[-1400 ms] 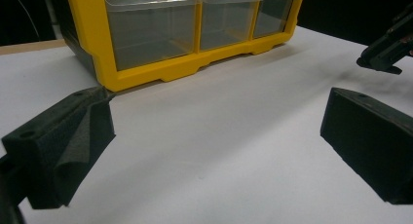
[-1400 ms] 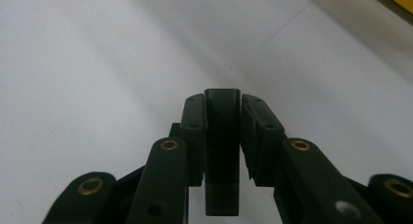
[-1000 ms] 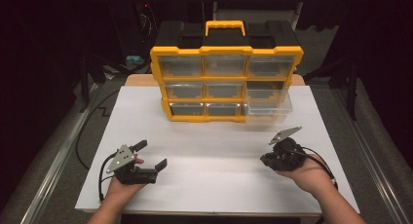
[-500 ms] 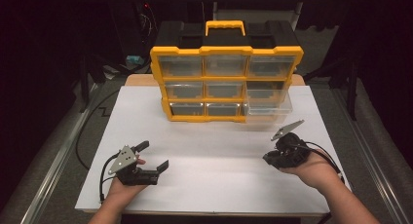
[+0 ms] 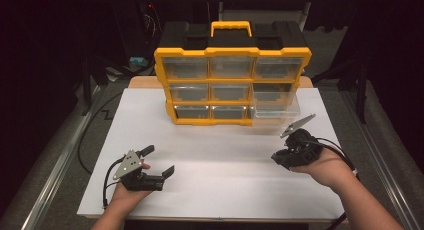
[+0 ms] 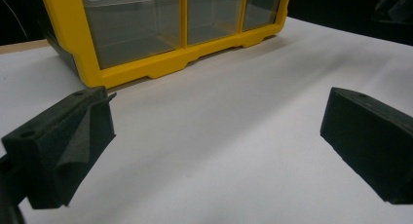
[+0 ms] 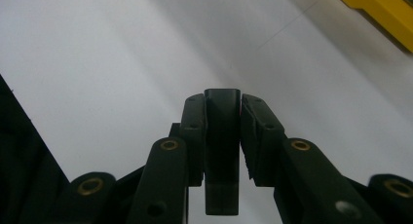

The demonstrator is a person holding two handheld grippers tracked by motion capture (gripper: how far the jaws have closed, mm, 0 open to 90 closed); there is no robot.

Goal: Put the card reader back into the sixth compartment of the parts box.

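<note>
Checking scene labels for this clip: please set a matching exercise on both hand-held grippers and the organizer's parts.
Things:
1. left hand-held gripper
2. right hand-held gripper
3. clear drawer on the right side of the organizer
4. carry handle

States:
A. pulled out towards the person
B. yellow, on top of the organizer
C. jaws wide apart, nothing between them
D. closed on a small black piece

Pairs: 1-C, 2-D, 3-A, 4-B
</note>
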